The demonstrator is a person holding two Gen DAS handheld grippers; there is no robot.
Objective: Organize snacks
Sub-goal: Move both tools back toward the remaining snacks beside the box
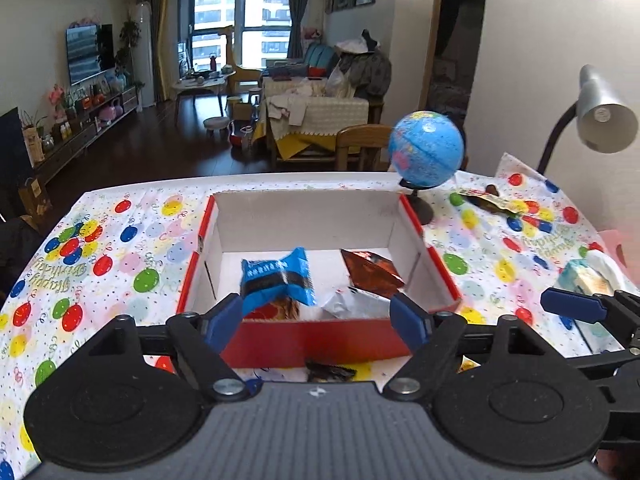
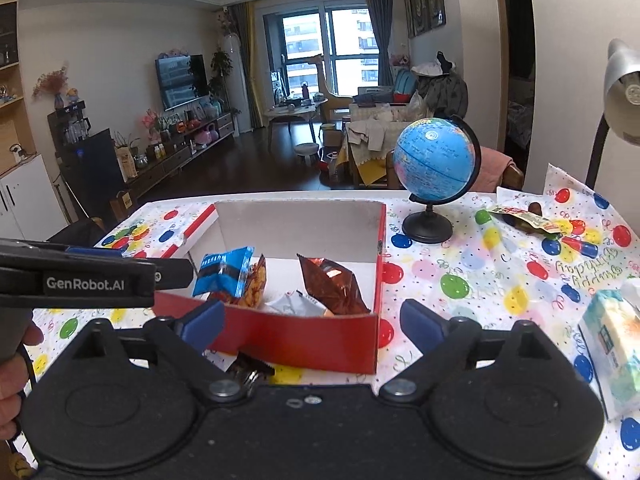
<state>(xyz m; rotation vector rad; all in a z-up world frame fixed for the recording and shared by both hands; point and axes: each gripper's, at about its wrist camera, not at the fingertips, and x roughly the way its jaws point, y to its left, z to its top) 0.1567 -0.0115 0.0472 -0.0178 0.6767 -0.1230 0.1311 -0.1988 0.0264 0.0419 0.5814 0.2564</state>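
A red box (image 1: 320,338) with white inner walls stands on the balloon tablecloth, also in the right wrist view (image 2: 320,344). Inside lie a blue snack pack (image 1: 278,280) (image 2: 224,276), an orange snack bag (image 2: 253,284), a brown foil pack (image 1: 372,270) (image 2: 332,286) and a white packet (image 1: 354,304) (image 2: 294,304). A dark snack (image 1: 330,372) (image 2: 250,366) lies on the cloth in front of the box. My left gripper (image 1: 318,318) is open and empty over the box's near wall. My right gripper (image 2: 312,320) is open and empty just before the box.
A blue globe (image 2: 434,160) stands right of the box. Snack packs (image 2: 524,218) lie at the far right near a grey lamp (image 1: 604,112). A tissue pack (image 2: 614,344) sits at the right edge. The left gripper's side (image 2: 80,280) crosses the right wrist view.
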